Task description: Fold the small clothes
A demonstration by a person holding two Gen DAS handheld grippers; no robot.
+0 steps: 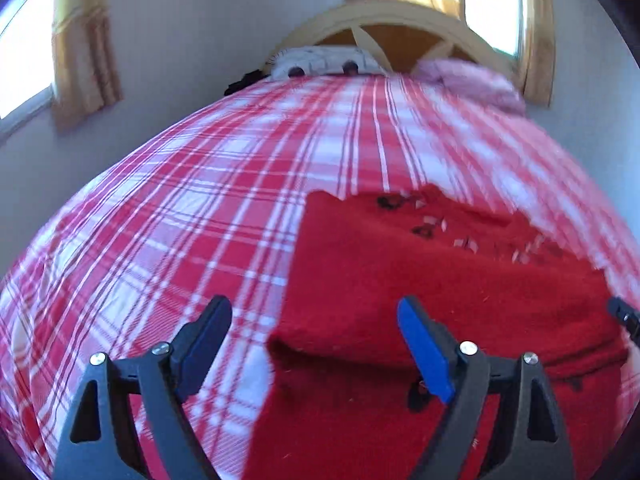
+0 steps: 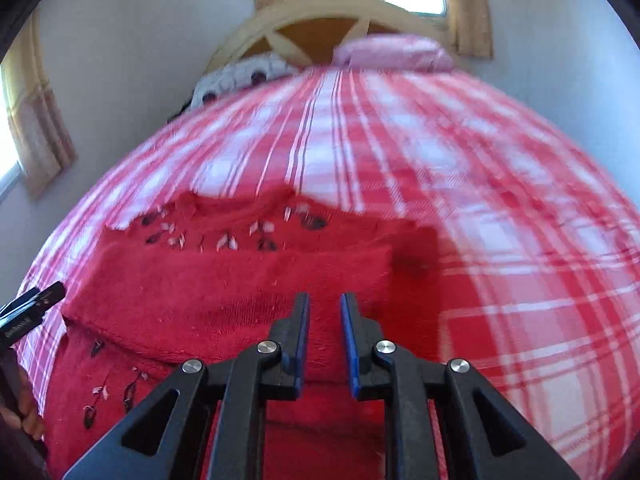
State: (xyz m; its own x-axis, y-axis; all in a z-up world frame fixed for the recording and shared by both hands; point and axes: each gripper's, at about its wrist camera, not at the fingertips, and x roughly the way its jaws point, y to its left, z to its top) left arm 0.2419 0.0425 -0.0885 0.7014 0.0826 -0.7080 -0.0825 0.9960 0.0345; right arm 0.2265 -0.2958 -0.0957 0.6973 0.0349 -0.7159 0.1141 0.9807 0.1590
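A small red knitted garment (image 1: 420,292) with dark and white embroidered flowers lies on the red-and-white plaid bedspread (image 1: 224,184), partly folded over itself. My left gripper (image 1: 316,312) is wide open and empty above the garment's left edge. In the right wrist view the garment (image 2: 240,292) lies under my right gripper (image 2: 324,308), whose jaws stand a narrow gap apart with nothing between them. The right gripper's tip shows at the right edge of the left wrist view (image 1: 624,316). The left gripper shows at the left edge of the right wrist view (image 2: 28,312).
A wooden headboard (image 1: 400,28) stands at the far end of the bed. A white patterned pillow (image 1: 324,62) and a pink cloth (image 1: 472,80) lie near it. Curtained windows (image 1: 24,52) are on the walls. The plaid bedspread (image 2: 500,200) spreads to the right.
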